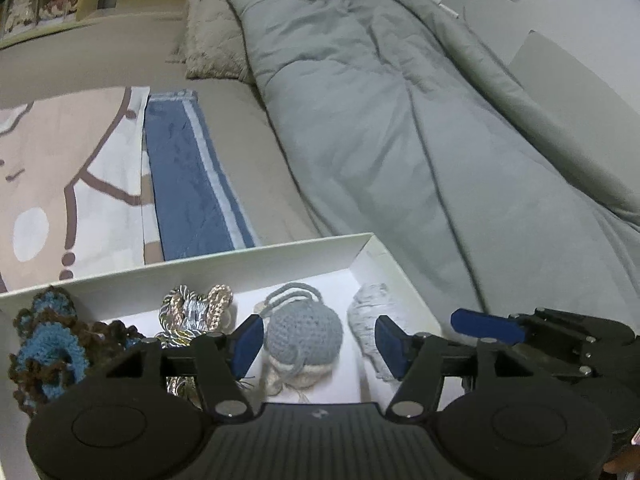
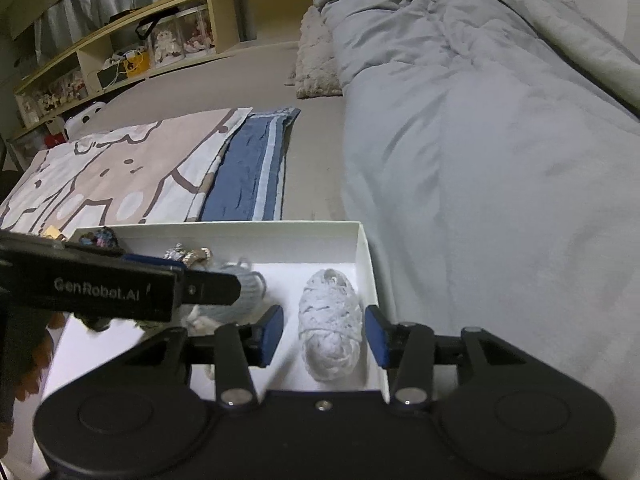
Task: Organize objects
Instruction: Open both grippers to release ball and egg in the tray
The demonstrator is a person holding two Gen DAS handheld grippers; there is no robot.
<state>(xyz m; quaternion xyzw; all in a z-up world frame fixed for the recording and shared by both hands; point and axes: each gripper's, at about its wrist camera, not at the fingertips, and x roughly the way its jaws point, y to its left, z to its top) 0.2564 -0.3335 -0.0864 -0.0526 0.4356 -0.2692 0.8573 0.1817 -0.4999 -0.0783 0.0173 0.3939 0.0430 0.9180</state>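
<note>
Left wrist view: the left claw (image 1: 318,344) hangs over a white box (image 1: 192,270) on a bed, its blue pads apart and pressing on nothing. Between them, a little ahead, lies a grey ball (image 1: 304,330) with a loop on top — free of both pads. Just beside the right pad lies a white skein (image 1: 366,316), near the box's right wall. Ahead and left of the left pad sits a gold cord bundle (image 1: 196,308); further left, against the box's left end, a brown-and-blue yarn piece (image 1: 48,344). The right claw's finger (image 1: 486,326) shows off to the right, over the box's edge. Beyond the box lie a blue towel (image 1: 188,176) and a grey duvet (image 1: 380,120).

Right wrist view: the right claw (image 2: 323,336) is open too, with the white skein between its pads — whether either pad touches it I cannot tell. The grey ball lies left of the left pad, half hidden by the left claw's black body, which reaches in from the left.
</note>
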